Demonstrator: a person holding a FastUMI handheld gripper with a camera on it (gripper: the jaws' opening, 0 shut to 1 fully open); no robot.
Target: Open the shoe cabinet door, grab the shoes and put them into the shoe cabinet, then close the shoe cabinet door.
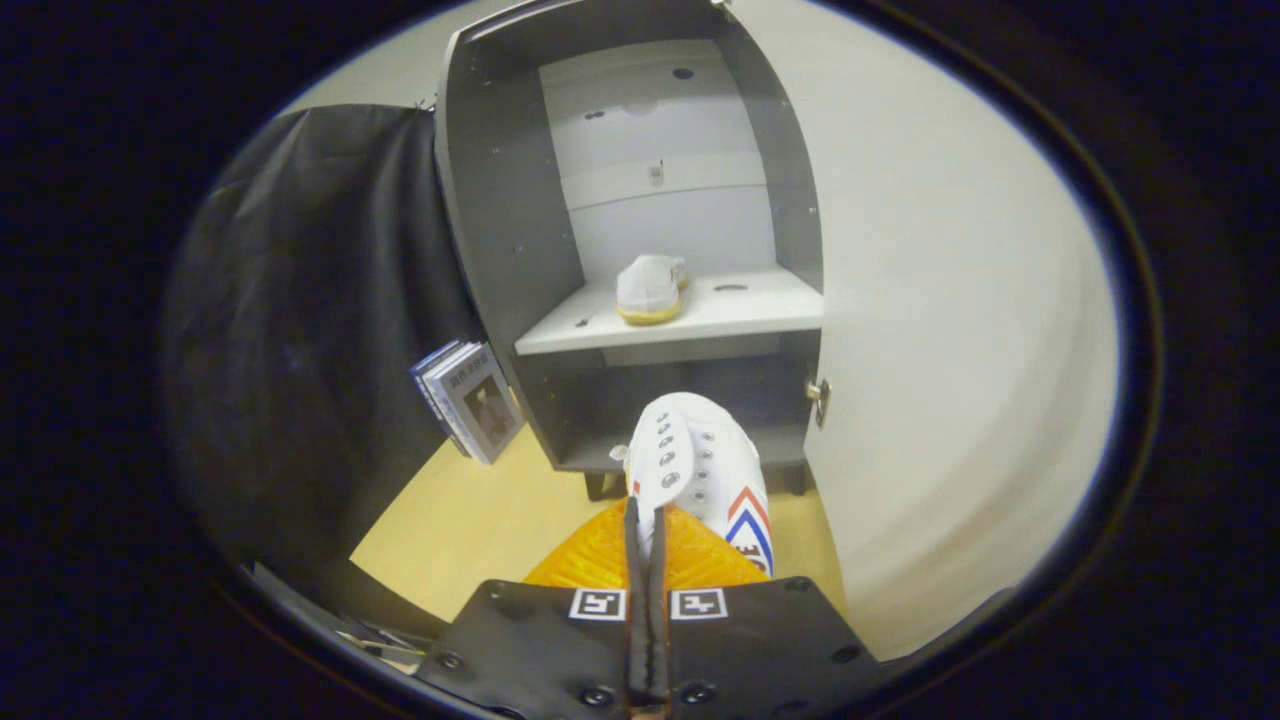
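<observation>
With the door (960, 330) swung wide, the gripper (645, 520) pinches the second shoe (700, 470) by its edge (toe forward), lined up for the shelf (740, 305) beside its mate (648, 290).

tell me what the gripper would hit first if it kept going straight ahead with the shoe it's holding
Likely the cabinet: the gripper, its fingers shut on the white shoe, points at the dark lower compartment under the shelf that holds the other shoe. The way in looks free, though depth is hard to judge.

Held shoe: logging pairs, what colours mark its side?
White shoe with red and blue chevron stripes, clamped in the gripper jaws; gripper view.
</observation>
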